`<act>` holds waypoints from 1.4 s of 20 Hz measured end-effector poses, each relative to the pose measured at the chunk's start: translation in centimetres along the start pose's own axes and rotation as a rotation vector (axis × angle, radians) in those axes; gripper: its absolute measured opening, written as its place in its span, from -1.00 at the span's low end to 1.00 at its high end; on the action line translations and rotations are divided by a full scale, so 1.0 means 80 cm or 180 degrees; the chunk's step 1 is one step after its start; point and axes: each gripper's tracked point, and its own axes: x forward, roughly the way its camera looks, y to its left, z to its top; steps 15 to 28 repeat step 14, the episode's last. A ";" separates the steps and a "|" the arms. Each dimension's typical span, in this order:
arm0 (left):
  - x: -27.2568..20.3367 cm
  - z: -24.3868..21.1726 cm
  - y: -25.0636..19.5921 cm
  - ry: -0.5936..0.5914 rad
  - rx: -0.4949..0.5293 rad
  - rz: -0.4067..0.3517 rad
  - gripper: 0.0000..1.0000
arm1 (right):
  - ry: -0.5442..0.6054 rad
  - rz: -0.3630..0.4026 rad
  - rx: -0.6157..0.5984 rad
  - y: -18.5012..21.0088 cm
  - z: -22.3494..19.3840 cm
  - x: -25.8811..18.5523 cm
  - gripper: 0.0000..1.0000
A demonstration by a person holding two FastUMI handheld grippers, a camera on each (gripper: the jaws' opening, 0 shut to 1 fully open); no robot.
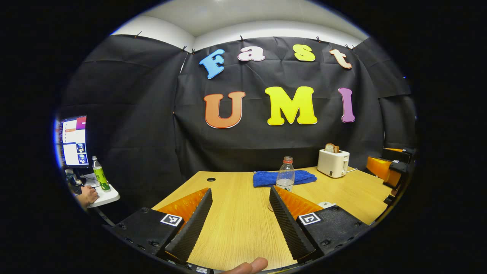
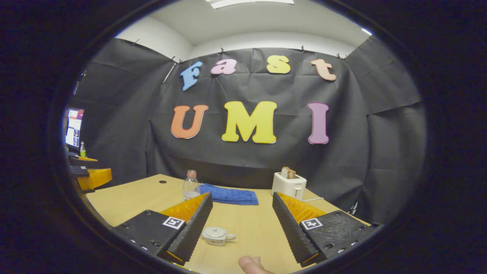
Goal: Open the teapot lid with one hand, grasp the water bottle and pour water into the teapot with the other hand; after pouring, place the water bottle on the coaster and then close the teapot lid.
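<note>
A small white teapot [image 2: 217,235] with its lid on sits on the wooden table [image 2: 247,224], low between my right gripper's fingers and close to the left one. My right gripper [image 2: 242,197] is open and empty. The clear water bottle [image 1: 285,177] with a reddish cap stands upright ahead of my left gripper [image 1: 240,192], which is also open and empty. The left gripper's right finger hides the bottle's base. A pale round edge [image 1: 269,207] beside that finger may be the coaster. In the right gripper view the bottle [image 2: 191,185] stands at the far left.
A folded blue towel [image 1: 304,177] lies behind the bottle. A white toaster [image 1: 333,163] holding toast stands at the back right. The other gripper [image 1: 392,167] shows at the right edge. A side desk with a monitor [image 1: 72,140] and a green bottle [image 1: 101,175] is at the left.
</note>
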 end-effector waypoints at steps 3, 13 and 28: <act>0.000 -0.001 0.000 -0.0005 -0.0025 0.0027 0.89 | 0.0070 -0.0044 0.0126 -0.022 0.003 -0.020 0.90; 0.008 -0.010 -0.002 -0.0010 -0.0062 0.0061 0.89 | 0.0176 -0.0136 0.0217 -0.056 -0.005 -0.033 0.93; 0.007 -0.009 -0.001 -0.0026 -0.0071 0.0066 0.89 | 0.0160 -0.0102 0.0194 -0.052 -0.005 -0.035 0.93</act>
